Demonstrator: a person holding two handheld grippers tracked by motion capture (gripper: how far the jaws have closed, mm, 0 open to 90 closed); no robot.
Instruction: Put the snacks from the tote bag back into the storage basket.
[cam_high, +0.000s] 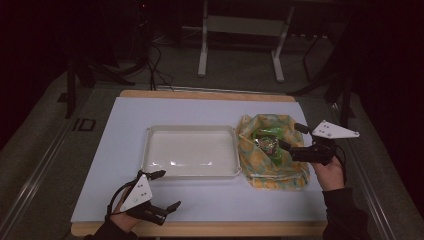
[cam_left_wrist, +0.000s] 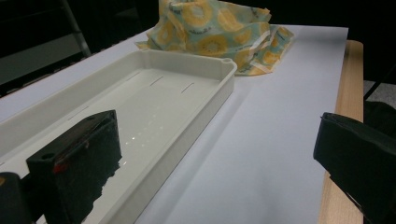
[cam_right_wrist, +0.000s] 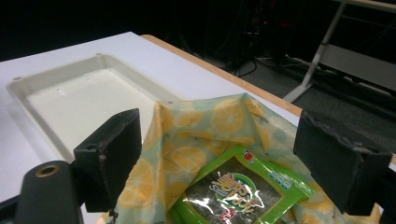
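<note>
A cloth bag (cam_high: 272, 167) printed with yellow fruit slices lies open on the right of the white sheet. A green snack packet (cam_high: 266, 140) rests inside it. My right gripper (cam_high: 292, 136) hovers open over the bag's right side, jaws pointing left at the packet. In the right gripper view the packet (cam_right_wrist: 229, 191) lies just below and between the open jaws of the right gripper (cam_right_wrist: 222, 144), with the bag (cam_right_wrist: 187, 126) around it. My left gripper (cam_high: 167, 190) is open near the front edge, holding nothing. An empty white tray (cam_high: 190, 129) sits in the middle.
In the left gripper view the tray (cam_left_wrist: 205, 112) runs along the left, with the bag (cam_left_wrist: 219, 32) beyond it. White sheet (cam_high: 210, 200) covers the wooden table (cam_high: 200, 229). Table legs and cables stand on the dark floor behind.
</note>
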